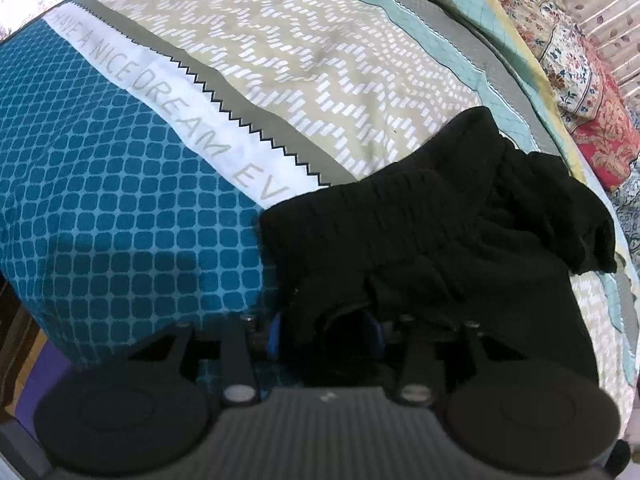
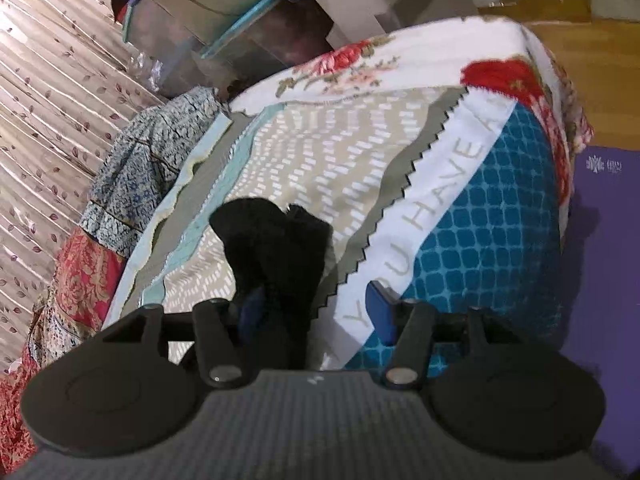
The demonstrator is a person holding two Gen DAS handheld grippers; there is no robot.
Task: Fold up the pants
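Two grippers, both with jaws apart. My left gripper (image 1: 326, 330) points steeply down onto the black pants (image 1: 436, 216); its blue pads (image 1: 275, 334) stand either side of a bunched fold of the cloth, and I can't tell for sure if they press it, though a gap shows beside the left pad, so I call it loose. My right gripper (image 2: 316, 308) has its jaws wide; the left pad (image 2: 252, 304) sits against the edge of the pants (image 2: 276, 256), the right pad (image 2: 378, 310) is clear of the cloth over the white lettered strip (image 2: 432, 216), nothing pinched. The pants lie in a folded, thick heap on the bed cover (image 1: 304, 64), across the beige dashed panel and the grey zigzag band, with one end rumpled near the far edge of the bed. Blue grid panel (image 1: 108, 208) sits just beside the pants on the near side. Floral blanket (image 2: 360, 60) covers the bed end in the right wrist view. A red and blue patterned cloth (image 1: 592, 92) lies along the far edge, next to a leaf-print curtain (image 2: 48, 92). Boxes (image 2: 224, 0) are stacked beyond the bed; a purple mat (image 2: 604, 248) is on the floor.
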